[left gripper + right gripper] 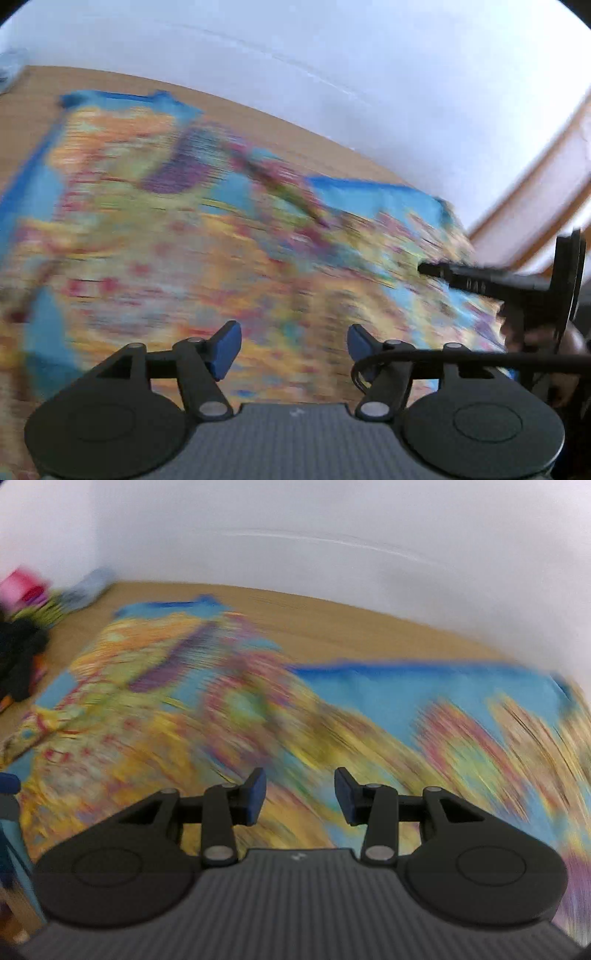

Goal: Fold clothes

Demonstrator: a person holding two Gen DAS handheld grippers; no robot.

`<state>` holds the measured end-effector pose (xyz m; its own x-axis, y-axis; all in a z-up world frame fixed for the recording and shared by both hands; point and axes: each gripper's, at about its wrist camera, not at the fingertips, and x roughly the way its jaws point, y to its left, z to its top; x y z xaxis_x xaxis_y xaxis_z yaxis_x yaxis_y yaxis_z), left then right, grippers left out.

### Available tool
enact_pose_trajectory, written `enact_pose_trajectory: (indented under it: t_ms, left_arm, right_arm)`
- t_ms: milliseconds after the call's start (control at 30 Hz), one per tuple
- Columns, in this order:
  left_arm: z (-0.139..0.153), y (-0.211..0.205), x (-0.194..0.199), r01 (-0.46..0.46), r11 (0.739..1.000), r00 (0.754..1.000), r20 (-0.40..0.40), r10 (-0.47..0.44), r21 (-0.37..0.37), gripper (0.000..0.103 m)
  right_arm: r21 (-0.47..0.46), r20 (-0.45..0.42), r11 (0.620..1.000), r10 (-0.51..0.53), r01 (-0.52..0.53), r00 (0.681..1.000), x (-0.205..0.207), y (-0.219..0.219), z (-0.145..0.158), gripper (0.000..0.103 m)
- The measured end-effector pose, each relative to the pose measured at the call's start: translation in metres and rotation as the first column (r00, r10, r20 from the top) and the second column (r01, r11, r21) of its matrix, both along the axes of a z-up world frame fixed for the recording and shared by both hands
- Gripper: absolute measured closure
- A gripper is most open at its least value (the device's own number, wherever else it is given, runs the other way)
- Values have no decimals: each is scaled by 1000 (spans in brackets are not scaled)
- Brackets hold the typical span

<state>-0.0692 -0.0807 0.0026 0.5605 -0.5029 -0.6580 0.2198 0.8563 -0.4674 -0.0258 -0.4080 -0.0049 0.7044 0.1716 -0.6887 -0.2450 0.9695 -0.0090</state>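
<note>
A large multicoloured garment (177, 229) with blue edges lies spread on the wooden table (295, 133); both views are motion-blurred. My left gripper (293, 345) is open and empty above the garment's near part. My right gripper (300, 794) is open and empty above the same garment (229, 709). The right gripper's black body (517, 284) shows at the right edge of the left wrist view, over the garment's right side.
A white wall (295, 535) runs behind the table. A pile of other clothes, pink, green, black and pale blue (33, 602), sits at the table's far left. A pale cloth (11, 66) lies at the far left corner.
</note>
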Motion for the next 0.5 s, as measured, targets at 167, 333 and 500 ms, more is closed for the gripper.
enact_pose_trajectory:
  t_ms: [167, 333, 500]
  left_arm:
    - [2, -103, 2, 152, 985, 988, -28, -155, -75, 28]
    - [-4, -188, -4, 250, 965, 965, -60, -255, -78, 26]
    - [-3, -241, 8, 384, 907, 913, -76, -401, -171, 26]
  right_arm:
    - [112, -53, 965, -232, 236, 971, -68, -122, -21, 60]
    - [67, -69, 906, -413, 417, 908, -125, -219, -43, 60]
    - [106, -62, 781, -613, 616, 787, -154, -299, -56, 60]
